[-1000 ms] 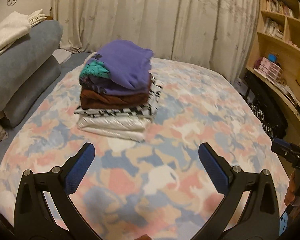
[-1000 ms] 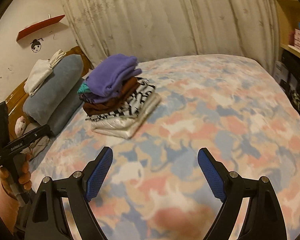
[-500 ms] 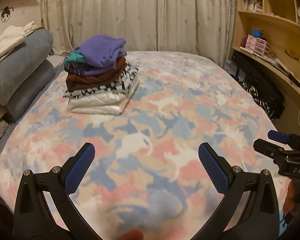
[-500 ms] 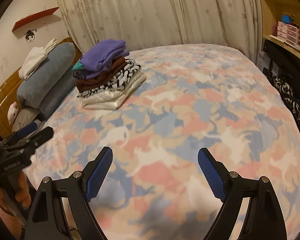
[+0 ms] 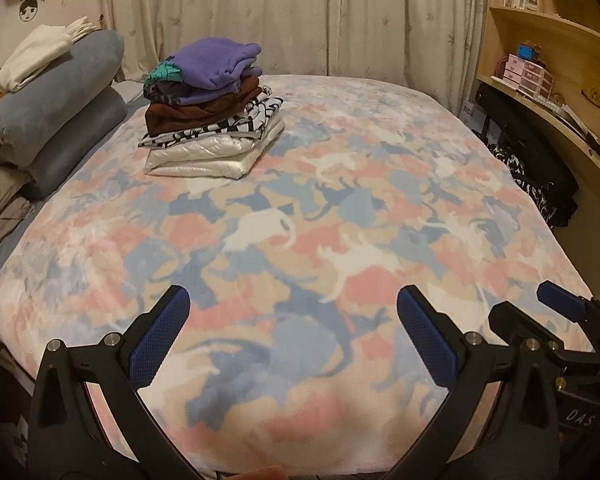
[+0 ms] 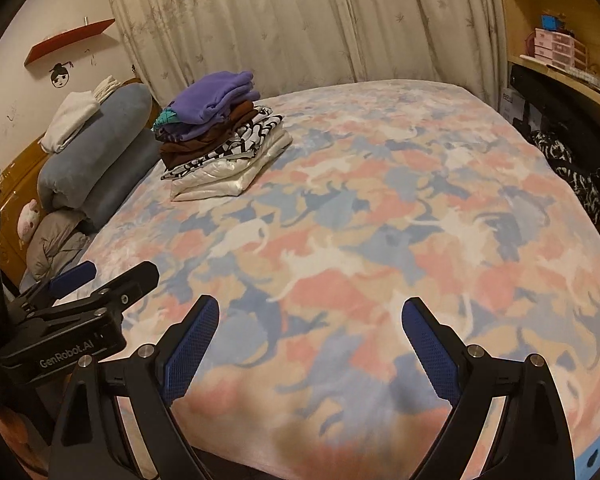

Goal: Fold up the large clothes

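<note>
A bed fills both views, covered by a blanket patterned in pink, blue and cream. The stack of folded clothes sits on it in the upper left, purple piece on top, beside rolled grey bedding at the left edge. Pale curtains hang behind; wooden shelves line the upper right. The left gripper is released, nothing between its fingers. The right gripper has just been opening and is empty too.

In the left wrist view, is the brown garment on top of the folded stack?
No. A purple garment tops the stack; the brown garment lies lower, under it and above the black-and-white patterned one.
</note>
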Tool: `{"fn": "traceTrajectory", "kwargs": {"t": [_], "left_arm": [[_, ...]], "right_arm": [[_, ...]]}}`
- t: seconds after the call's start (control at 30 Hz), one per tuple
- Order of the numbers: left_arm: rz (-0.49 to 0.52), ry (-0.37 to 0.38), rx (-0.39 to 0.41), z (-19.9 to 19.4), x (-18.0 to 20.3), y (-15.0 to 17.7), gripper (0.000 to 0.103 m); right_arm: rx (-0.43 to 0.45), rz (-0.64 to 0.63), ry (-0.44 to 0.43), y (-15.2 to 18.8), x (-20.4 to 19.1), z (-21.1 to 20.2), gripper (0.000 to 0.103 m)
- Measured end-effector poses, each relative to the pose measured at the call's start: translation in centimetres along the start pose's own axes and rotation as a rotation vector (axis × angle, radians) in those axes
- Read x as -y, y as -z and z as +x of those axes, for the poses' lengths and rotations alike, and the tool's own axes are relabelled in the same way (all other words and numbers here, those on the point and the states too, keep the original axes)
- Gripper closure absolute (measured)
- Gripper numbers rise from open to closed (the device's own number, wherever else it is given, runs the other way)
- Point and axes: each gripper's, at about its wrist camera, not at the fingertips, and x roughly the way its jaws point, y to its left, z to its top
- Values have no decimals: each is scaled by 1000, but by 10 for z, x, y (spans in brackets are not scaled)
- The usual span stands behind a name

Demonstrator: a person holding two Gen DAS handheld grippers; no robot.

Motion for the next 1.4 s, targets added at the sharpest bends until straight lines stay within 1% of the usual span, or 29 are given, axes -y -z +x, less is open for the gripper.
{"fn": "traceTrajectory", "kwargs": {"t": [0.17,0.4,0.6,1.17,1.4], "left_arm": [[-8,14,-36,-1,-1,4,0],[-2,35,-58,-3,3,11,0],[-8,35,-57,-5,1,13,0],[-5,28,-46,-10,-1,14,0],[-20,21,-43,-15,-5,11,0]], "right_arm": [[14,15,26,6,0,-11,9],[27,18,36,1,6,-18,9],[34,7,35,-7,5,-21,9],[43,0,38,-8,2,-22,9],[51,-13,48,-18,-1,-22,9]]}}
